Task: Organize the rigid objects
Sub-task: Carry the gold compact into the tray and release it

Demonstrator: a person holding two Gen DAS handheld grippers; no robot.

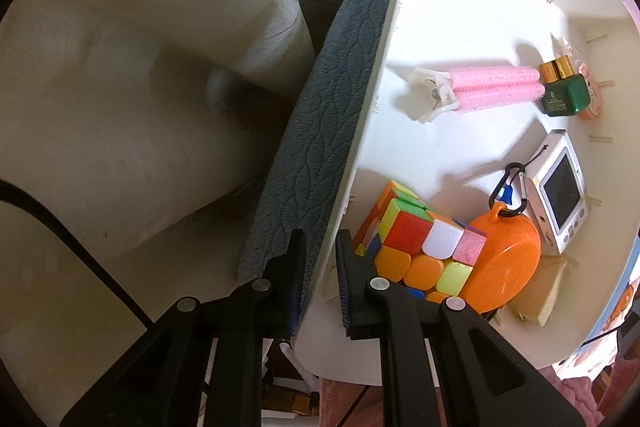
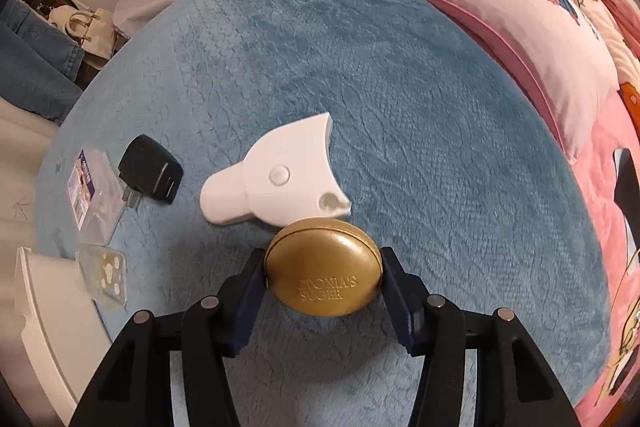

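Note:
My right gripper (image 2: 323,259) points down at the blue blanket (image 2: 400,87), its pads pressed on both sides of a gold oval case (image 2: 324,279) with embossed lettering. A white plastic piece (image 2: 280,171) lies just beyond the case, touching it. My left gripper (image 1: 320,247) is shut on the side wall of the white box (image 1: 360,131), one finger outside and one inside. Inside the box lie a colourful puzzle cube (image 1: 420,247), an orange round case (image 1: 504,263) on a carabiner, a small white camera (image 1: 560,191), pink rollers (image 1: 480,87) and a green bottle (image 1: 564,91).
A black plug adapter (image 2: 150,171), a clear packet (image 2: 94,187) and a small clear case (image 2: 104,275) lie on the blanket's left part. The white box's corner (image 2: 40,307) shows at lower left. A pink pillow (image 2: 520,39) and bedding border the blanket on the right.

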